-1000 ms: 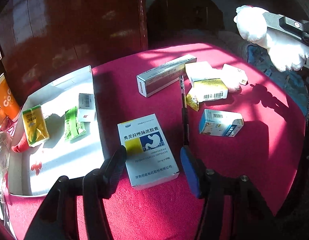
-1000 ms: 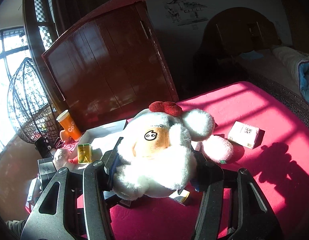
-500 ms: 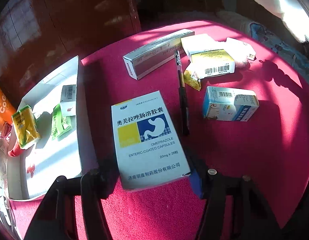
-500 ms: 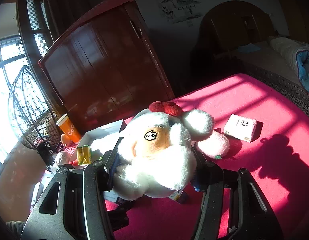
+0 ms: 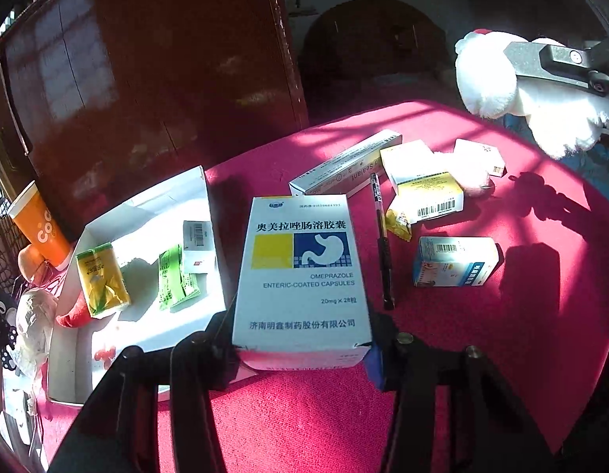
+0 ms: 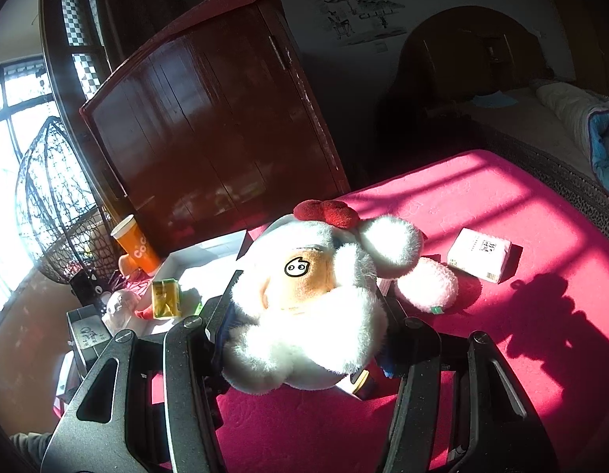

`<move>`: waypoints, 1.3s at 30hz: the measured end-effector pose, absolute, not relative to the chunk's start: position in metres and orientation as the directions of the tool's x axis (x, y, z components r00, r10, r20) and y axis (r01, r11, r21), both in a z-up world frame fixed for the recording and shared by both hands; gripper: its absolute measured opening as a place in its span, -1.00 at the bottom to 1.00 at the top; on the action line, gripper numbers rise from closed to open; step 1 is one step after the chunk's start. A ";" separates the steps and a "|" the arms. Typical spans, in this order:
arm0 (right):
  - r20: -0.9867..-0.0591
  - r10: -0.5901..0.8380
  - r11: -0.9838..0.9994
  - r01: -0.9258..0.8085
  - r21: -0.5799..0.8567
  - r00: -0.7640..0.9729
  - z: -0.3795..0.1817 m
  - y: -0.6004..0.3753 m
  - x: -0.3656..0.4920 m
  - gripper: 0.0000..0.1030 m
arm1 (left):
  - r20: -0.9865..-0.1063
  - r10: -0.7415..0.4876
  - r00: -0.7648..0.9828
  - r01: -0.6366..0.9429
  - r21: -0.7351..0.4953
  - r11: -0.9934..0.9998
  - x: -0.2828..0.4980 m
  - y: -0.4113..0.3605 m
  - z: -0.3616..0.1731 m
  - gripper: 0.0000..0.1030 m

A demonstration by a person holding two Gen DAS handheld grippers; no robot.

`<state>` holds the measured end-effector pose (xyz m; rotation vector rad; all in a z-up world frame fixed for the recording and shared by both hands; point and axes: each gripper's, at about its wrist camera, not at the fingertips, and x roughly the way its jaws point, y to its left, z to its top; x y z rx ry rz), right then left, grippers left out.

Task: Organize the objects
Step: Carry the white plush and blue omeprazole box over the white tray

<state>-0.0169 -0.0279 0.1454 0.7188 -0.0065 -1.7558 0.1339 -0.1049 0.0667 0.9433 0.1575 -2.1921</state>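
A white omeprazole medicine box (image 5: pixel 300 260) with a yellow and blue panel is tilted up off the red tablecloth (image 5: pixel 501 335). My left gripper (image 5: pixel 300 341) is closing on its near end, and both pads press its sides. To its left lies a white tray (image 5: pixel 147 213) holding a yellow pack (image 5: pixel 101 276), green sachets (image 5: pixel 174 276) and a small white box (image 5: pixel 198 244). My right gripper (image 6: pixel 304 339) is shut on a white plush toy (image 6: pixel 304 303) with a red bow, held above the table. That plush toy (image 5: pixel 489 82) also shows at the upper right of the left wrist view.
On the cloth lie a black pen (image 5: pixel 383 244), a blue box (image 5: pixel 454 262), a long grey carton (image 5: pixel 344 165), a yellow-white box (image 5: pixel 430 193) and a small white box (image 6: pixel 479 254). An orange cup (image 5: pixel 36 224) stands beside the tray; a dark wooden cabinet (image 5: pixel 147 59) rises behind.
My left gripper moved forward around the medicine box, closed on it and lifted its near end. The right gripper still holds the plush toy, almost unmoved.
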 end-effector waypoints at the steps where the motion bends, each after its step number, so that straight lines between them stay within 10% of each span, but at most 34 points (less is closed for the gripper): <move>1: -0.461 -0.878 -0.318 0.877 0.359 -0.130 0.146 -0.029 -0.015 0.07 | -0.665 -0.584 -0.466 0.675 0.159 -0.721 0.137 -0.106 0.070 -0.03; 39: -0.533 -0.846 -0.100 0.986 0.130 -0.015 0.172 -0.144 0.096 0.07 | -0.562 -0.755 -0.338 0.909 0.012 -0.416 0.297 -0.231 0.127 -0.03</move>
